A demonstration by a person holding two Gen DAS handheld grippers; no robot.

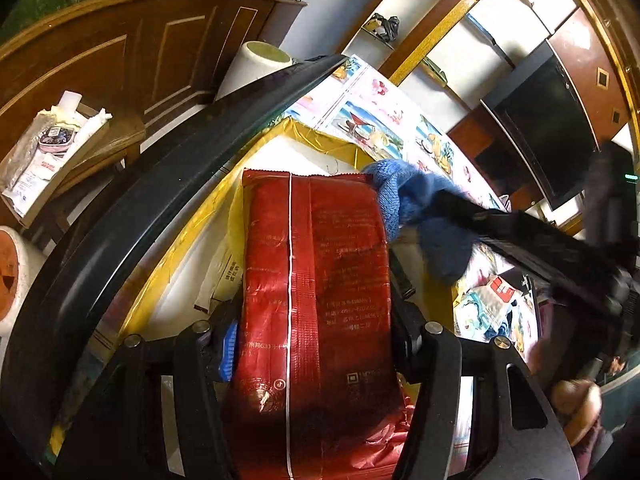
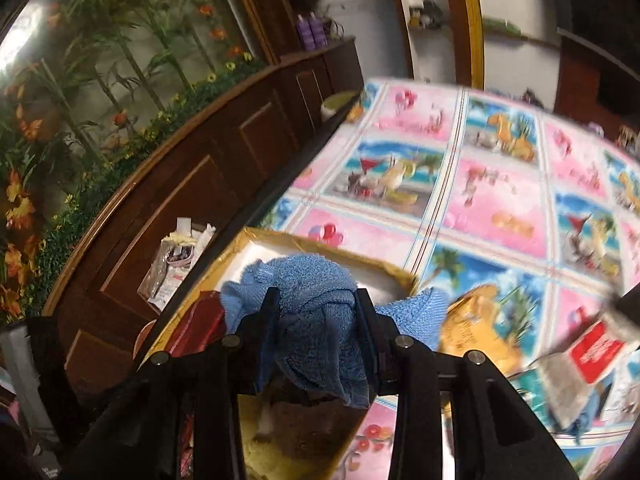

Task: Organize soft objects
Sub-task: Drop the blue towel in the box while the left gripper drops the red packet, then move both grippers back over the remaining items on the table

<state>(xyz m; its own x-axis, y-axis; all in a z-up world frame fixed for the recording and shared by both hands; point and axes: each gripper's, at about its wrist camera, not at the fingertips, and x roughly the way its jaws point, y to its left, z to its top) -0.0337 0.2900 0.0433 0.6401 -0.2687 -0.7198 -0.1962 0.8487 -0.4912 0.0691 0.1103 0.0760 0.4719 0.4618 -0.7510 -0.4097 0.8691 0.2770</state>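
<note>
Left gripper (image 1: 316, 344): jaws partly open, flanking the red pouch (image 1: 316, 280); grip contact cannot be confirmed.
Pouch axis: lengthwise along the fingers, pointing into the yellow-rimmed box (image 1: 180, 256).
Right gripper (image 2: 316, 312): clamped on bunched blue towel (image 2: 312, 308).
Towel position: over the box's near edge, beside the pouch; both hands near the box.

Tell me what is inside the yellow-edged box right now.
In the box, the red packet lies lengthwise between the left gripper's fingers, above the white floor. The blue towel, clamped in the right gripper, hangs over its rim. Anything beneath the packet is covered.
</note>
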